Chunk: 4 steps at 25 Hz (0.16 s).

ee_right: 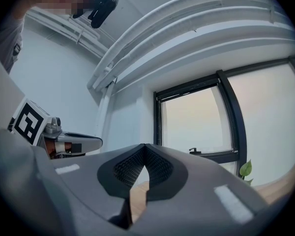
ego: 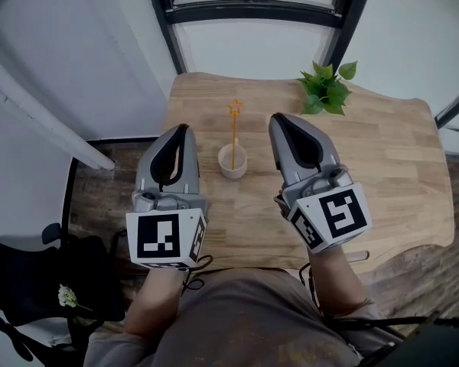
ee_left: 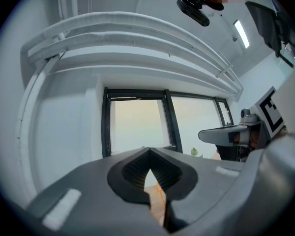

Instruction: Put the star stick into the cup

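A small pale cup (ego: 232,161) stands on the wooden table (ego: 390,174), and the orange star stick (ego: 234,128) stands upright in it, star end up. My left gripper (ego: 179,128) hovers just left of the cup, shut and empty. My right gripper (ego: 278,118) hovers just right of the cup, also shut and empty. In the left gripper view the jaw tips of the left gripper (ee_left: 150,151) meet, and a bit of the orange stick (ee_left: 159,190) shows through the gap behind them. In the right gripper view the right gripper (ee_right: 145,146) has its tips together over bare wood.
A small green potted plant (ego: 327,88) sits at the table's far edge, right of the cup. A black-framed window (ego: 252,6) rises behind the table. A black chair (ego: 30,281) stands on the floor at the lower left.
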{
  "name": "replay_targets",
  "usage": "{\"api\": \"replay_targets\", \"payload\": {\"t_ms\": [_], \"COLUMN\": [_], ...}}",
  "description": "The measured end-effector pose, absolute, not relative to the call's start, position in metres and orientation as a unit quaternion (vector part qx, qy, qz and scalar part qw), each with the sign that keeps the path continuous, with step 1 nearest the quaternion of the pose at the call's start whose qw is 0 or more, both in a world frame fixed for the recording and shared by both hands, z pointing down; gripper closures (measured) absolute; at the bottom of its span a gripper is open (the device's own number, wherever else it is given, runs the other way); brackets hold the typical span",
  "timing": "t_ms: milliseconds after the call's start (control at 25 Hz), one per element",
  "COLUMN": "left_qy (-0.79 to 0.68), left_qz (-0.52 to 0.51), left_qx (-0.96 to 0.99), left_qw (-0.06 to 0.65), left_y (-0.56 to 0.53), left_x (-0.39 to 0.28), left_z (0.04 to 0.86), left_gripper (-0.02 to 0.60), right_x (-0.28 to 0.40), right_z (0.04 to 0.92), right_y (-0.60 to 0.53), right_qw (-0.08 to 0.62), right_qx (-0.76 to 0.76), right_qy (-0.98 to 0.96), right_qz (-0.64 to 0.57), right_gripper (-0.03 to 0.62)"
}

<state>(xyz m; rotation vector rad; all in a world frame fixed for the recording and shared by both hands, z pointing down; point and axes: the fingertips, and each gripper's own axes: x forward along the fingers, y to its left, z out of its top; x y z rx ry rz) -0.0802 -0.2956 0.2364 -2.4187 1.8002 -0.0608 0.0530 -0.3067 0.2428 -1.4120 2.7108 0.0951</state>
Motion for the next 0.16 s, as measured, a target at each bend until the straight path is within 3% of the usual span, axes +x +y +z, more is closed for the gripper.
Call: {"api": "replay_targets", "payload": {"t_ms": [160], "left_qy": [0.597], "left_qz": [-0.021], "left_qx": [-0.799], "left_qw": [0.062], "left_y": [-0.2954], "left_x": [-0.0828], "left_z": [0.2383], "left_gripper": [0.581], "right_x": [0.0505], "right_z": [0.2465], "right_y": [-0.3070], "right_qw": [0.040], "right_qx": [-0.461], "right_qy": [0.886], "right_qz": [0.028], "right_gripper": [0.571]}}
